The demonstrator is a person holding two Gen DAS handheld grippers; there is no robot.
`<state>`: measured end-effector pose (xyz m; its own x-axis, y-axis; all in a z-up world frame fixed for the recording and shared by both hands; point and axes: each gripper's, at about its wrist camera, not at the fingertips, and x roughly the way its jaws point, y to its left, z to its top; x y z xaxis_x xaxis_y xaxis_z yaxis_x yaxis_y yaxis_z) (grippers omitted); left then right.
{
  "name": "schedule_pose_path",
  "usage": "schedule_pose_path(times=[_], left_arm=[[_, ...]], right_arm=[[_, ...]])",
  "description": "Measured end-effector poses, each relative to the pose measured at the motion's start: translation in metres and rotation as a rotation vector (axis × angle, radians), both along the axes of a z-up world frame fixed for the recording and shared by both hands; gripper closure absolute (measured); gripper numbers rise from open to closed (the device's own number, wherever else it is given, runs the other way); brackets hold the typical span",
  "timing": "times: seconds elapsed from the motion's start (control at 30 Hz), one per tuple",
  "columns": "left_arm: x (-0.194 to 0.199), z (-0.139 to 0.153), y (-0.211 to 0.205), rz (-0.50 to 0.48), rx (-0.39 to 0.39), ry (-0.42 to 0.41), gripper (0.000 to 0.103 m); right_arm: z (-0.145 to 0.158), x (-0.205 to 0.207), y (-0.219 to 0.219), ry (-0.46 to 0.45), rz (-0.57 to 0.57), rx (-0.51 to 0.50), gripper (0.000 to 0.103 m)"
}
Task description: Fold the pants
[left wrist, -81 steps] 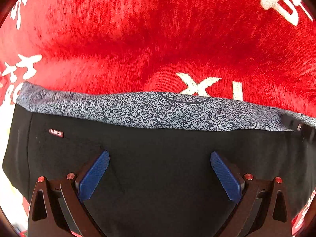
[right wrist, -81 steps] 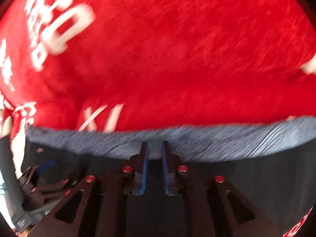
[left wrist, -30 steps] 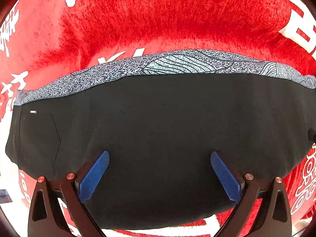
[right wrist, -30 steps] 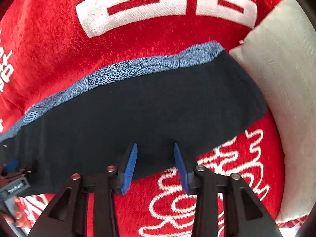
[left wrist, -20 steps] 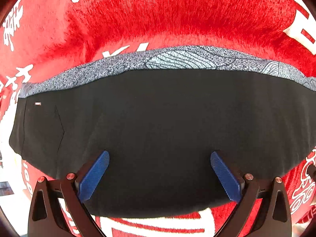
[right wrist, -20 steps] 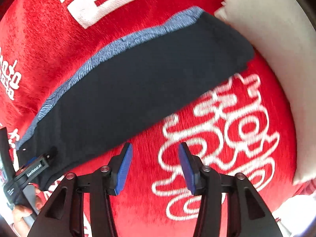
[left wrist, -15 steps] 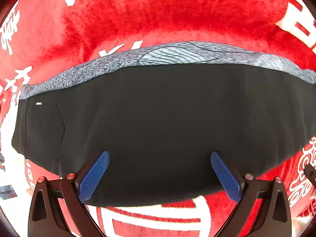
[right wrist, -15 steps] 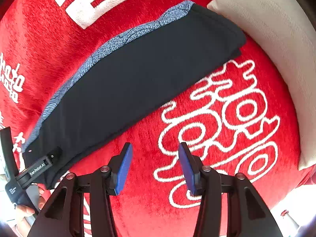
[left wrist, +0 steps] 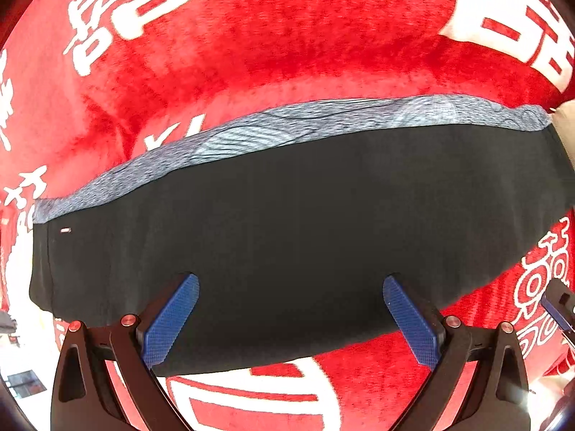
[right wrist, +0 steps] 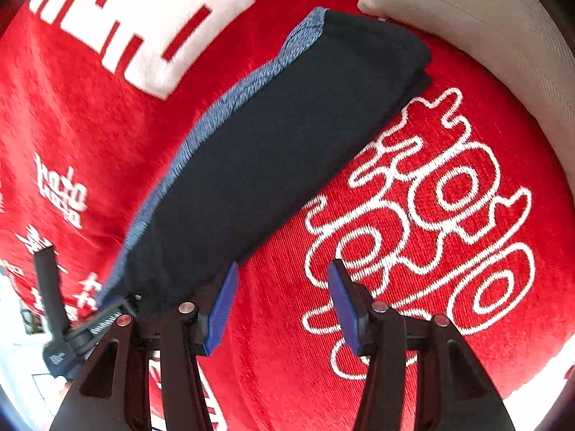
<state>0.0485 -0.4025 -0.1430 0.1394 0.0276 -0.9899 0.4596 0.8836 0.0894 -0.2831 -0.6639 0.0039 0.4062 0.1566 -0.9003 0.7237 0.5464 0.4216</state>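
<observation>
Pants folded, both my tongs empty above them.

The pants (left wrist: 305, 222) lie as a long strip on the red blanket (left wrist: 287, 36), one end near the pale cushion (right wrist: 485, 18). My left tongs (left wrist: 287, 312) gape wide, my right tongs (right wrist: 280, 309) part open beside the strip; a careless dip could snag and spoil the fold.

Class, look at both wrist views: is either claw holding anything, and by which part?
Nothing is held. The left claw and right claw are both open, off the folded pants.
</observation>
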Motion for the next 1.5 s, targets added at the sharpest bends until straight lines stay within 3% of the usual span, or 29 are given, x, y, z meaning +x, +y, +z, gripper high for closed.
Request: schedule_pose_path(times=[0.4,0.87,1.1,1.23,1.3,1.33,1.37,1.5], left_arm=[[-0.006,-0.009,-0.047,-0.008,-0.028,-0.009,0.000],[-0.014,-0.019,-0.059,-0.043,-0.012,-0.027,0.000],[-0.013,-0.017,-0.060,-0.038,-0.018,-0.017,0.000],[-0.012,0.002,-0.064,-0.043,-0.056,-0.054,0.000],[-0.013,0.012,-0.069,-0.055,-0.070,-0.086,0.000],[-0.013,0.014,-0.071,-0.057,-0.073,-0.099,0.000],[-0.013,0.014,-0.074,-0.056,-0.075,-0.105,0.000],[-0.015,0.004,-0.081,-0.024,-0.096,-0.085,0.000]], right_arm=[[-0.016,-0.054,-0.063,-0.210,-0.292,0.102,0.047],[-0.042,-0.050,-0.111,-0.349,-0.413,0.135,0.047],[-0.042,-0.023,-0.115,-0.393,-0.379,0.096,0.045],[-0.045,-0.003,-0.121,-0.377,-0.338,0.115,0.046],[-0.046,0.003,-0.126,-0.319,-0.334,0.142,0.053],[-0.047,0.004,-0.128,-0.271,-0.334,0.148,0.077],[-0.046,0.004,-0.129,-0.271,-0.336,0.158,0.087],[-0.023,0.013,-0.120,-0.285,-0.252,0.114,0.089]])
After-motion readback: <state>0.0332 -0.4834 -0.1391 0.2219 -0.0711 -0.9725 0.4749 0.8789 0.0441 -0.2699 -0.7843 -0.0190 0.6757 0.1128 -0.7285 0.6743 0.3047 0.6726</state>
